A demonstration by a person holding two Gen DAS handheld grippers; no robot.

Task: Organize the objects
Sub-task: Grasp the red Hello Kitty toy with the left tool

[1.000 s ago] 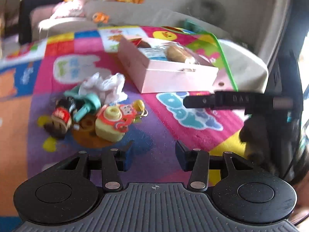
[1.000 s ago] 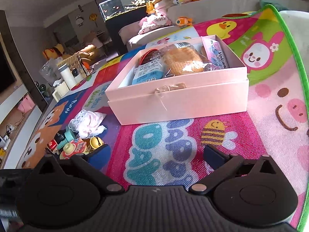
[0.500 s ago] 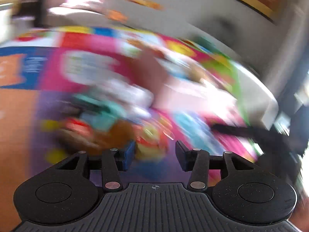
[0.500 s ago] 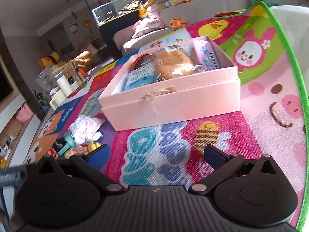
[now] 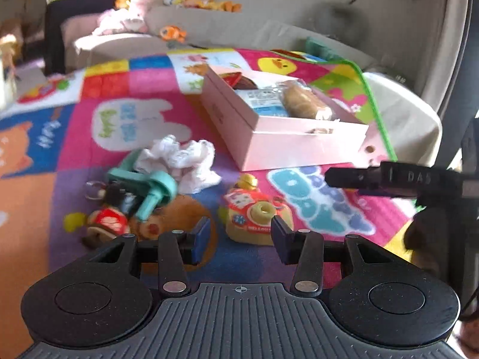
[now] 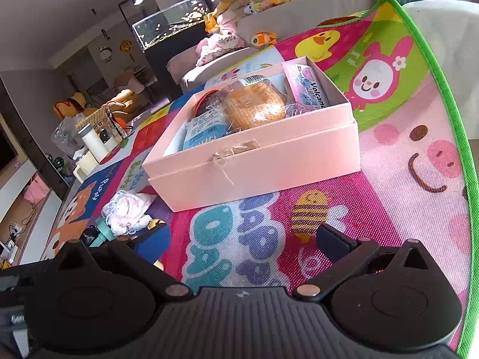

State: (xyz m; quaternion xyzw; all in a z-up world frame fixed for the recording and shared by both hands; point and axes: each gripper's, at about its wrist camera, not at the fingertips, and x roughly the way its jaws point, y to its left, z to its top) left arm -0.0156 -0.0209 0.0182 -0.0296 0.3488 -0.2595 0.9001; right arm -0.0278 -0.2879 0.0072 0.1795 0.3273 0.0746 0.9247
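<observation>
A pink box [image 5: 287,146] sits open on the colourful play mat, holding a wrapped bun [image 5: 304,103], a blue packet and other packs; it also shows in the right wrist view [image 6: 269,161]. Loose on the mat lie a yellow-red toy camera [image 5: 254,217], a white crumpled cloth [image 5: 182,161], a teal plastic toy [image 5: 149,185] and a small red-black figure [image 5: 107,215]. My left gripper [image 5: 238,234] is open and empty, just short of the toy camera. My right gripper [image 6: 242,240] is open and empty, over the mat in front of the box.
The right gripper's black body [image 5: 398,176] reaches in from the right of the left wrist view. A sofa with plush toys [image 5: 167,9] stands behind the mat. A fish tank [image 6: 170,27] and cluttered items [image 6: 95,134] stand at the far left. The mat's green edge [image 6: 443,95] runs along the right.
My left gripper has swung right, so the toy camera now lies straight ahead between its fingers. My right gripper has tilted slightly, with the box higher in view. Both stay open.
</observation>
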